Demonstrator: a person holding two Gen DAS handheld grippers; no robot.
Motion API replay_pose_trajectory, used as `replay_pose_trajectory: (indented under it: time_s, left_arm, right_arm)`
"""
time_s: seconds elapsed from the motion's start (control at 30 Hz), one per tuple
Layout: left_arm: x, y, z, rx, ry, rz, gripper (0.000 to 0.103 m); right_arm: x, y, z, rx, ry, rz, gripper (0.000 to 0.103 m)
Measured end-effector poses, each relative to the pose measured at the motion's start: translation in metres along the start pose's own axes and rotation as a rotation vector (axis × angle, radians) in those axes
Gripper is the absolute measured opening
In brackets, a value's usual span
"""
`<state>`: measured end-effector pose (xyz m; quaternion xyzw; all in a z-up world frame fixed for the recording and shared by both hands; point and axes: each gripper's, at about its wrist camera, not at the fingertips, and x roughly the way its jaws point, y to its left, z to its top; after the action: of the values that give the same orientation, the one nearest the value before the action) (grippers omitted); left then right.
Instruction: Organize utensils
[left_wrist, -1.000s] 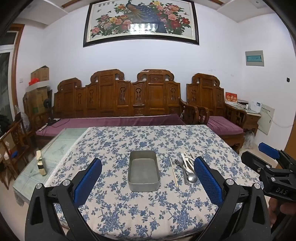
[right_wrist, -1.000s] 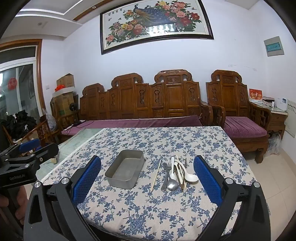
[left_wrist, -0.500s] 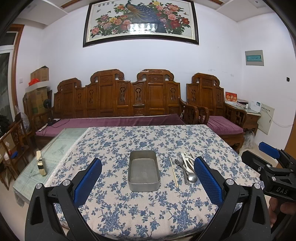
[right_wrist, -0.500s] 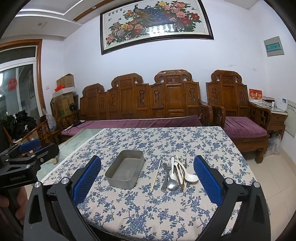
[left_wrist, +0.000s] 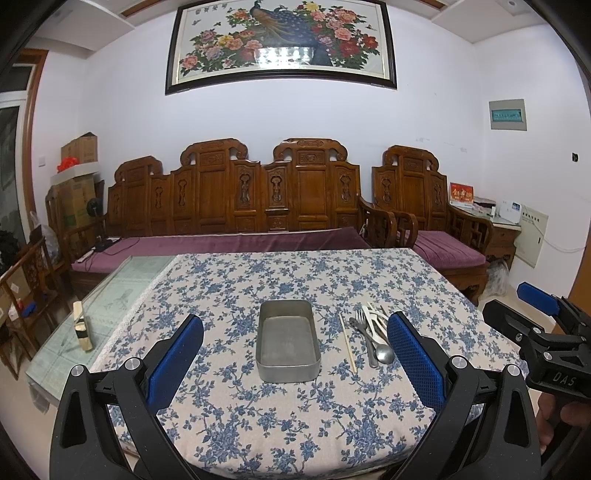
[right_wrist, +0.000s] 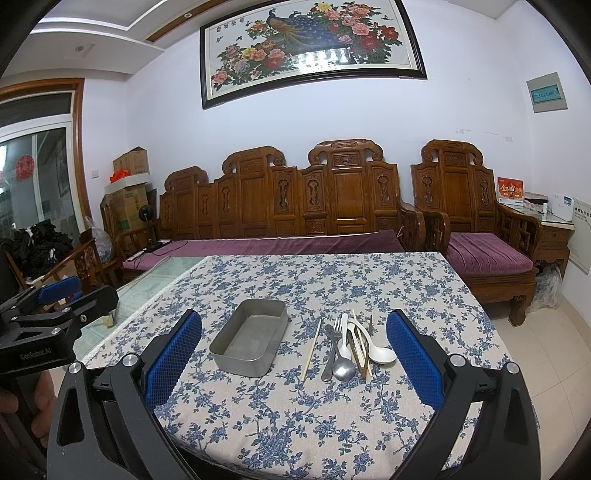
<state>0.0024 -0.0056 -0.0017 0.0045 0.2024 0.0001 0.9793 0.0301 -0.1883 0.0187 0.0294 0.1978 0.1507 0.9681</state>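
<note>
The utensils (right_wrist: 349, 345) lie in a loose bundle on the flowered tablecloth (right_wrist: 295, 417), ahead of the right gripper (right_wrist: 293, 354) and toward its right-hand finger: a metal fork (right_wrist: 332, 345), a metal spoon (right_wrist: 344, 365), a white ladle-style spoon (right_wrist: 376, 350) and some slim sticks partly crossed among them. Their long axes run roughly away from the jaws, bowls nearest, handles pointing off toward the far table edge. A single chopstick (right_wrist: 311, 349) lies apart, between the bundle and the metal tray (right_wrist: 251, 339), which sits ahead and left of centre in the right jaws' gap, empty as far as can be seen.

From the left gripper (left_wrist: 295, 363) the tray (left_wrist: 288, 341) lies straight ahead, centred between the fingers, and the bundle (left_wrist: 371, 341) sits just inside its right-hand finger, partly hidden behind it.

I judge the right gripper the nearer and better lined up for the first pick, since the bundle lies almost in its gap; the grasp would likely have to cross a handle rather than run along it.

Both grippers hover short of the near table edge, level and facing forward, with jaws spread wide and nothing between them. Each shows at the edge of the other's view, held side by side.
</note>
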Motion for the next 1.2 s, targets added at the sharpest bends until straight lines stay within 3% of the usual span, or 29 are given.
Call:
replay_pose_trajectory:
  time_s: [1.2]
  left_arm:
    - [-0.005, 0.004, 0.0031, 0.001, -0.003, -0.001, 0.097]
  right_arm:
    - [-0.0008, 0.0004, 0.001, -0.001, 0.0, 0.0, 0.1]
